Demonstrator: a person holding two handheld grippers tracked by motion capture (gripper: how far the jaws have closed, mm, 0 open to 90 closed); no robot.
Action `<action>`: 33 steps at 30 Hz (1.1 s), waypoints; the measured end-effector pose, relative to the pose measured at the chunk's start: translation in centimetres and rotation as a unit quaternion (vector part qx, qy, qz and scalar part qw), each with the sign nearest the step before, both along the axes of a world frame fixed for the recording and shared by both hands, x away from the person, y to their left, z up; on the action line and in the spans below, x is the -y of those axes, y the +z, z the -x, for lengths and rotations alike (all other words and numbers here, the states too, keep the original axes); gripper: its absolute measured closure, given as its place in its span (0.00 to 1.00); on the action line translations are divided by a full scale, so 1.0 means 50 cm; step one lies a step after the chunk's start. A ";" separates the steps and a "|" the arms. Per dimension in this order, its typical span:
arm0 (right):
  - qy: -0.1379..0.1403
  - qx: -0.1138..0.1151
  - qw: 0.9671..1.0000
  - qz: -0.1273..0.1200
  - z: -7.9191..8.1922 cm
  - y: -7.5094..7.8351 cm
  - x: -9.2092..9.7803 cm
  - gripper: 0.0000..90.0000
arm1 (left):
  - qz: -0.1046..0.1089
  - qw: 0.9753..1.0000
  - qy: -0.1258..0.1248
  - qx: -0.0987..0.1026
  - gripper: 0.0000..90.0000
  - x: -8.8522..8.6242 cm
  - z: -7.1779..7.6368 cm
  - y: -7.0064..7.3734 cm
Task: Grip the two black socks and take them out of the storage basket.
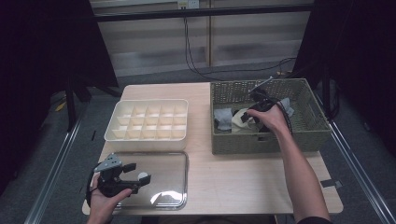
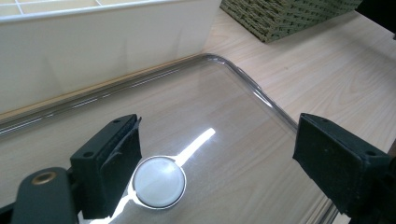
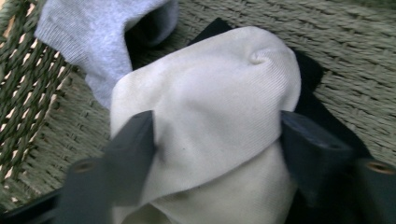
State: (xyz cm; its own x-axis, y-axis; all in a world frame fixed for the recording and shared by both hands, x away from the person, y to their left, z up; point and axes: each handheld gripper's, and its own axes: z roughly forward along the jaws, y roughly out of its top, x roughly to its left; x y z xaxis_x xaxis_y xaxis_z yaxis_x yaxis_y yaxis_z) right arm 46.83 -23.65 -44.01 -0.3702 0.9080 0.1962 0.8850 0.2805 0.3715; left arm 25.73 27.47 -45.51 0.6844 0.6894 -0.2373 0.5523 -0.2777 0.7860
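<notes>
Inside the wicker basket point(image 1: 313, 135), the right gripper point(image 3: 217, 135) straddles a white sock point(image 3: 210, 107), jaws pressing its sides. The left gripper point(image 1: 133, 175) hangs spread wide over the clear lid point(image 2: 224, 121).

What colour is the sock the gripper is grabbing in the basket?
Cream white. The sock shows best in the right gripper view.

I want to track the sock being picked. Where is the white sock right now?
The white sock lies in the wicker basket at the table's right, between the right gripper's jaws, with a grey sock beside it.
</notes>
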 end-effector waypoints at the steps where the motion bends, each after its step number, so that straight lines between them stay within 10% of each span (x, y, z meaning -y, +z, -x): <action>1: 0.001 -0.002 1.000 -0.001 0.000 -0.001 -0.001 0.42 | 0.003 1.000 0.002 0.000 0.16 -0.001 0.000 0.000; 9: 0.001 0.004 1.000 0.004 0.002 0.009 0.000 0.84 | 0.005 1.000 0.005 0.002 0.16 -0.005 0.001 0.002; 20: -0.008 0.085 0.995 -0.054 0.015 0.056 -0.001 0.89 | 0.003 1.000 0.003 0.001 0.16 -0.002 -0.002 0.000; 33: 0.022 0.117 0.985 -0.126 -0.005 0.087 -0.062 0.90 | 0.002 1.000 -0.001 0.000 0.16 -0.002 -0.003 0.001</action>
